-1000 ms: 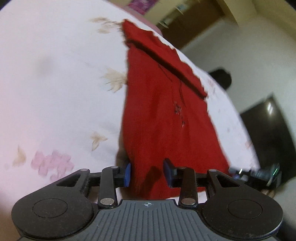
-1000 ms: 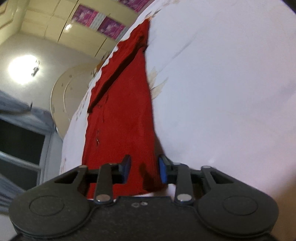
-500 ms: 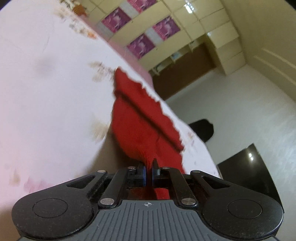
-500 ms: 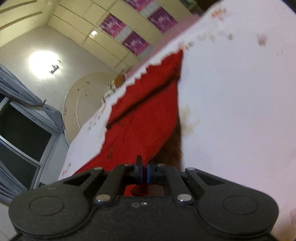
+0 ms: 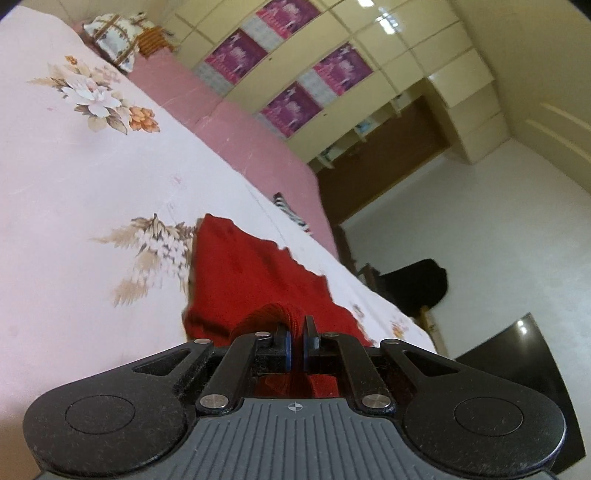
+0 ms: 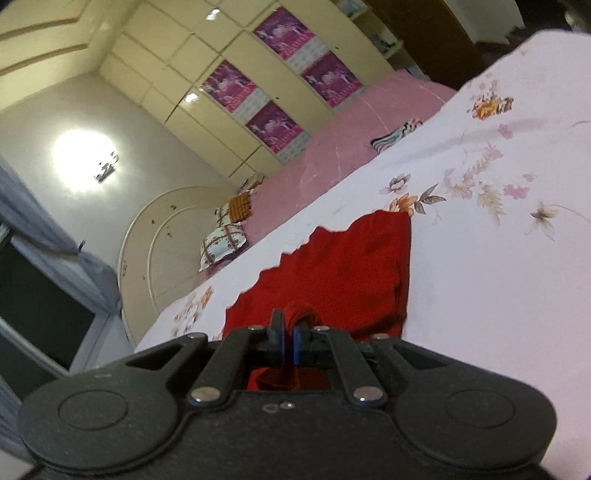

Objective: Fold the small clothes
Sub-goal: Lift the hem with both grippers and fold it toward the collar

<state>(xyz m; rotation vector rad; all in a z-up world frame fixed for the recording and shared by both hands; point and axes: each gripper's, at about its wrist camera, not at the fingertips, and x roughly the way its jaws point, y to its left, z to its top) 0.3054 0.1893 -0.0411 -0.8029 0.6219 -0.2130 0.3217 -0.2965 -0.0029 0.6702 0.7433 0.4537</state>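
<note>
A small red knitted garment (image 5: 243, 273) lies on a floral white bedsheet (image 5: 85, 192). My left gripper (image 5: 296, 334) is shut on the garment's near edge, and red fabric bunches between its blue pads. The near edge is lifted and carried over the rest of the cloth. In the right wrist view the same red garment (image 6: 343, 269) lies on the sheet (image 6: 498, 277). My right gripper (image 6: 289, 330) is shut on its near edge too, with fabric pinched between the pads. The garment's far edge rests flat on the bed.
A pink blanket (image 5: 229, 125) covers the far side of the bed. A patterned pillow (image 5: 114, 33) lies by the headboard (image 6: 166, 240). A striped cloth (image 6: 395, 136) lies at the bed's far edge. Cream wardrobes (image 5: 332, 66) line the wall. A dark cabinet (image 5: 535, 369) stands right of the bed.
Both grippers closed on the garment's near edge, then lifted it and carried it forward over the rest. The visible red cloth now looks shorter.
</note>
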